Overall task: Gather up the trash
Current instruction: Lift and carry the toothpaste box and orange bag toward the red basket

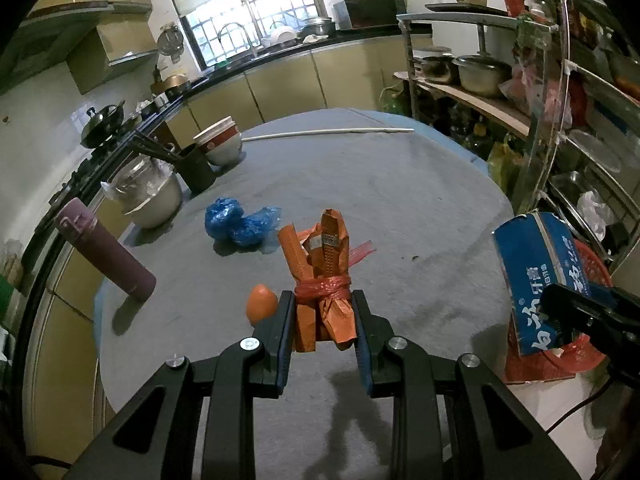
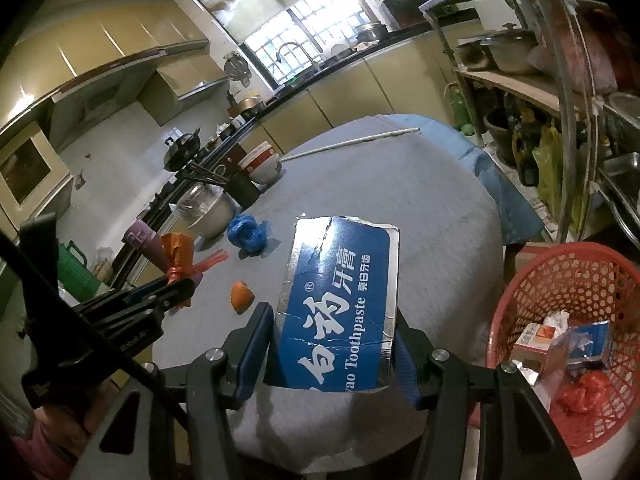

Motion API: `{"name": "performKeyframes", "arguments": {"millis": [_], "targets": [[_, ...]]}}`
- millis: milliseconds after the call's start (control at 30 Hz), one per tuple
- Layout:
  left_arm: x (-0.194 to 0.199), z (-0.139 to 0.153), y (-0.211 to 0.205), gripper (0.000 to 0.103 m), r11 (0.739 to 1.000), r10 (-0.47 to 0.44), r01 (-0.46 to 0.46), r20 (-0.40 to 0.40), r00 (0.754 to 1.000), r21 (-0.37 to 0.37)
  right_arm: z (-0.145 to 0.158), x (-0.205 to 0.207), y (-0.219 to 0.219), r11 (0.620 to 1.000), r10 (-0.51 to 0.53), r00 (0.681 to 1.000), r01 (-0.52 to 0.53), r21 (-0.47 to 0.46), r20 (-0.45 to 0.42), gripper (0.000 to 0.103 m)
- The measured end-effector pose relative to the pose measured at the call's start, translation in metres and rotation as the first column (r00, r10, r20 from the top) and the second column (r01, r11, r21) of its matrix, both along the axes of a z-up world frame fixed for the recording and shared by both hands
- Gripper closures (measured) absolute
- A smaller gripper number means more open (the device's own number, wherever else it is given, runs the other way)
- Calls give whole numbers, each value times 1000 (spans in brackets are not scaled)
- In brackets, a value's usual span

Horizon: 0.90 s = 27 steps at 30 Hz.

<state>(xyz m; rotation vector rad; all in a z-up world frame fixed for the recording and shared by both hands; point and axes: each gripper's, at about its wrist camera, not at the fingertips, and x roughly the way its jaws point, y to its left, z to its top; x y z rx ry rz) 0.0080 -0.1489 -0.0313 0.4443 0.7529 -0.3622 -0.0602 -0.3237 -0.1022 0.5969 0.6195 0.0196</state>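
Left tool around orange bundle

We see a purple thermos beside a covered pot, a dark chopstick holder and stacked bowls (red-banded); a white rod lies farther back.

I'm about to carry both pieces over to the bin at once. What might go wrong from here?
The left gripper pinches only the bottom of the tall orange wrapper bundle, so it may tip or slip out. The toothpaste box in the right gripper looks torn and crushed and could buckle. The red basket sits low beside the table; a wide swing might miss its rim. The orange peel near the left gripper's fingers could get knocked.
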Motion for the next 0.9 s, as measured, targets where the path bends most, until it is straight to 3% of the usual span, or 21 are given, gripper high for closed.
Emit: {"name": "performKeyframes", "arguments": {"millis": [900], "targets": [[-14, -7, -29, 74, 998, -62, 62, -6, 998, 24, -8, -25, -16, 997, -65, 998, 66, 37, -14, 43]]}}
